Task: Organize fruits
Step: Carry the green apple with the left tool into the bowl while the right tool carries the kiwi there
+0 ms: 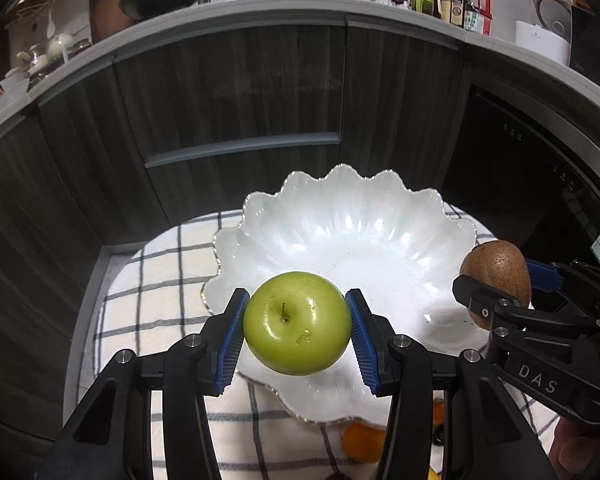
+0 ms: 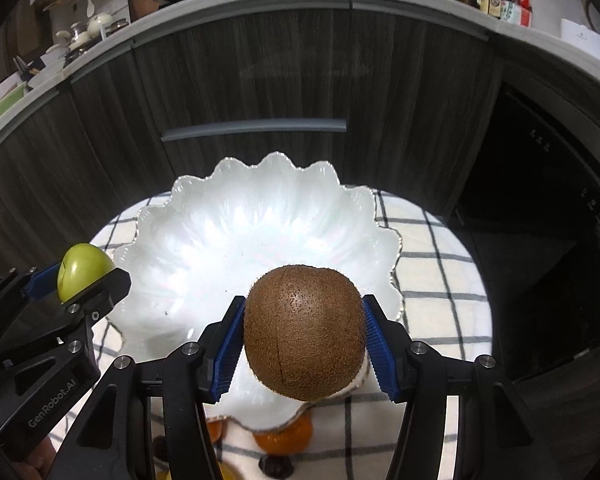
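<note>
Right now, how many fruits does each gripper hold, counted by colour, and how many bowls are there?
Green apple, in left gripper: 1
Brown kiwi, in right gripper: 1
White scalloped bowl: 1
Total: 3; orange fruit partly hidden below, not counted.

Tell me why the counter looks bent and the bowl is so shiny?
Both wrist views use a fisheye lens, so the straight counter curves. In the left view, light glares off the white bowl behind the apple; in the right, behind the kiwi.
</note>
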Motion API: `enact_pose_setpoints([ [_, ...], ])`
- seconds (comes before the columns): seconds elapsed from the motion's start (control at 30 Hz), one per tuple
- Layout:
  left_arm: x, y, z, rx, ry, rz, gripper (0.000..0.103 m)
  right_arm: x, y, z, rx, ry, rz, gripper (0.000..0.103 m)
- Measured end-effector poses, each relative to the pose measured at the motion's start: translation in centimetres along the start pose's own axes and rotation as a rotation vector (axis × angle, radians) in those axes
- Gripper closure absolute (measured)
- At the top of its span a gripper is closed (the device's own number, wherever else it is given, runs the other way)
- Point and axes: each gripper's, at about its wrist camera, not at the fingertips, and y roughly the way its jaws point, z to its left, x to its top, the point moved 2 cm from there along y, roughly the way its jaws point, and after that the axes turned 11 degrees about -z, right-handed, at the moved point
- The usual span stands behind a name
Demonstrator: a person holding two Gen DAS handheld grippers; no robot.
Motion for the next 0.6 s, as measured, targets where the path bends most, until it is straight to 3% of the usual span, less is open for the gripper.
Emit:
enact_pose_setpoints([
  [0.6, -2.0, 3.2, -0.3, 0.005, 0.008, 0.091, 0.054, -1.4, 3.0, 0.1, 0.015, 0.000, 0.067, 0.046],
])
